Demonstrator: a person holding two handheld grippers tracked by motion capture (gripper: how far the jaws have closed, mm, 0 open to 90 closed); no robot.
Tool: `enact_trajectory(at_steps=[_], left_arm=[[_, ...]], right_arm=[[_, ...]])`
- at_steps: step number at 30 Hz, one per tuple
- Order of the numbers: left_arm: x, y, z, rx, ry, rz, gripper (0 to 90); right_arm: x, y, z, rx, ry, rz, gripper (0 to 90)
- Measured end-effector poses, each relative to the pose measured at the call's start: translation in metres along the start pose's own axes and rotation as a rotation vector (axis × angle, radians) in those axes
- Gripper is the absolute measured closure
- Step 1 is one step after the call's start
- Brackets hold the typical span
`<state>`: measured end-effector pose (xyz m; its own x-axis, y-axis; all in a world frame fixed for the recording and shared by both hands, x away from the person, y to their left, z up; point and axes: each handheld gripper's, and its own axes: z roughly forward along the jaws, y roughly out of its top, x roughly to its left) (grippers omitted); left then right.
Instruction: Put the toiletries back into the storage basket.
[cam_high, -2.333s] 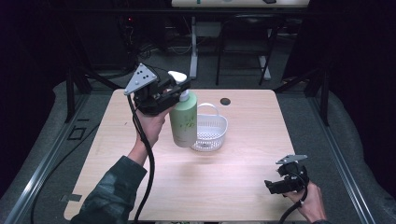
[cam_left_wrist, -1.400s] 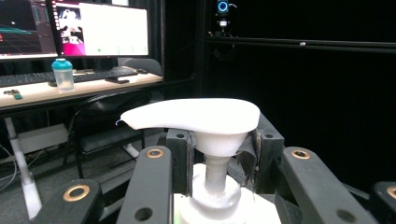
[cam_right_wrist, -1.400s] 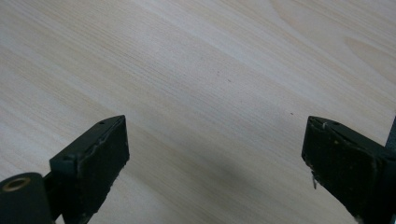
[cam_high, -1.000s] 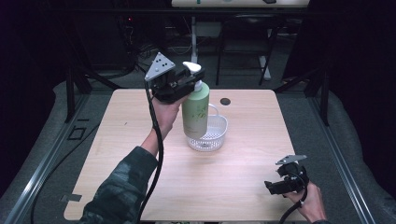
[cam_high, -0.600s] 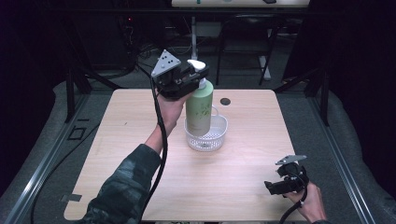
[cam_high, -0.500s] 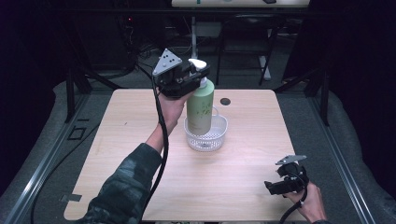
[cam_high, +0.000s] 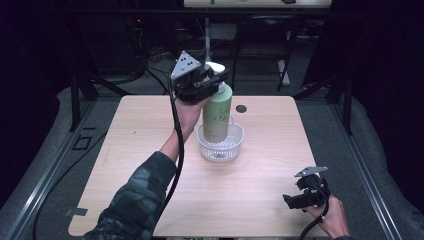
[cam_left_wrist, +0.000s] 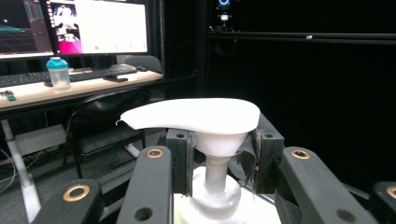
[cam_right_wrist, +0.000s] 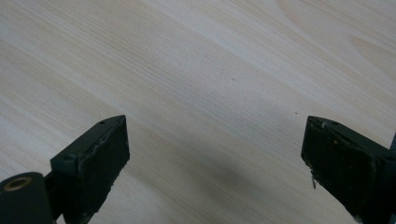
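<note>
A tall green pump bottle (cam_high: 218, 114) with a white pump head (cam_left_wrist: 196, 116) stands upright with its base inside a clear round basket (cam_high: 220, 146) at the table's middle. My left gripper (cam_high: 209, 82) is shut on the bottle's neck just under the pump head; the left gripper view has its jaws pressed on both sides of the white neck (cam_left_wrist: 217, 175). Low over the table's near right corner, my right gripper (cam_high: 300, 199) stays open, its pads (cam_right_wrist: 100, 156) wide apart above bare wood.
The light wooden table (cam_high: 150, 165) has a small dark round cap (cam_high: 241, 108) near its far edge. Beyond the table stand a chair (cam_left_wrist: 100, 123) and a desk with monitors and a small blue-lidded jar (cam_left_wrist: 59, 74). Metal rails flank the table on both sides.
My left gripper has carried the bottle rightward from beside the basket, turned it upright, and brought its base down into the basket. The right gripper has stayed still.
</note>
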<state>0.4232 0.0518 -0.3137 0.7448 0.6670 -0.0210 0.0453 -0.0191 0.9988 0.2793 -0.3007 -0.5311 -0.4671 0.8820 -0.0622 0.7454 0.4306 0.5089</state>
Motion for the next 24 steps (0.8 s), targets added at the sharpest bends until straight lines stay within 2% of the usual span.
enact_trajectory(at_steps=[24], left_arm=[[0.006, -0.012, 0.017, -0.004, 0.011, -0.012, 67.2]], right_arm=[[-0.001, -0.001, -0.001, -0.004, -0.001, -0.007, 7.3]])
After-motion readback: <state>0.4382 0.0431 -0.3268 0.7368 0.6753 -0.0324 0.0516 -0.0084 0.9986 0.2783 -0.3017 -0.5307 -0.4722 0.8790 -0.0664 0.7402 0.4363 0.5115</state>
